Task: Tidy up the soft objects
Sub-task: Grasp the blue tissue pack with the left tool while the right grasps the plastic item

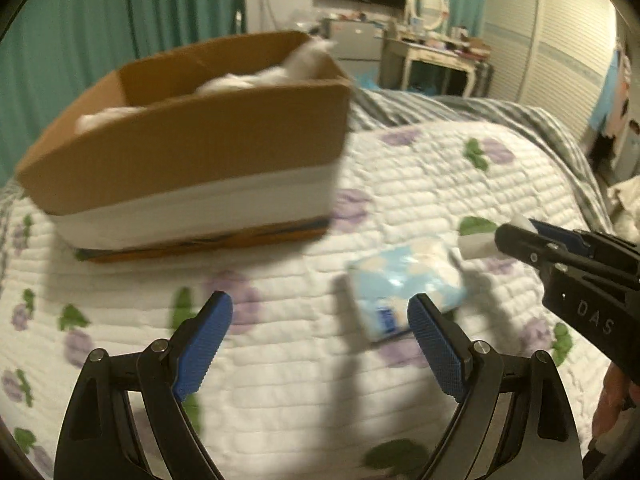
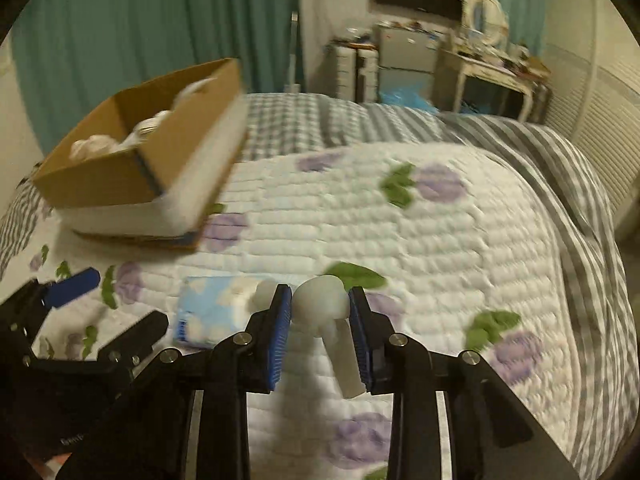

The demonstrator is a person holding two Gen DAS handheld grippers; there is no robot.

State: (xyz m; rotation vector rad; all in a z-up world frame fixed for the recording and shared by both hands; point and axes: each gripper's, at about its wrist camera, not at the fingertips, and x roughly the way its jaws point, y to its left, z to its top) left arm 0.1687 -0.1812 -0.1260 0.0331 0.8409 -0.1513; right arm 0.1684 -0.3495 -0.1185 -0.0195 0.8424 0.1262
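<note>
A cardboard box [image 1: 192, 140] with white soft items [image 1: 248, 78] inside stands on the quilted bed; it also shows in the right wrist view [image 2: 120, 176]. A light blue tissue pack [image 1: 404, 280] lies on the quilt right of the box, also seen in the right wrist view [image 2: 212, 312]. My left gripper [image 1: 320, 344] is open and empty, hovering just before the pack. My right gripper [image 2: 320, 320] is shut on a white soft piece [image 2: 320, 300], held above the quilt; it shows in the left wrist view [image 1: 516, 236] to the right of the pack.
The floral quilt [image 2: 400, 240] covers the bed, over a grey striped sheet [image 2: 520, 140]. Green curtains [image 1: 100, 32] hang behind the box. A cluttered dressing table [image 1: 436, 56], a fridge and a wardrobe stand beyond the bed.
</note>
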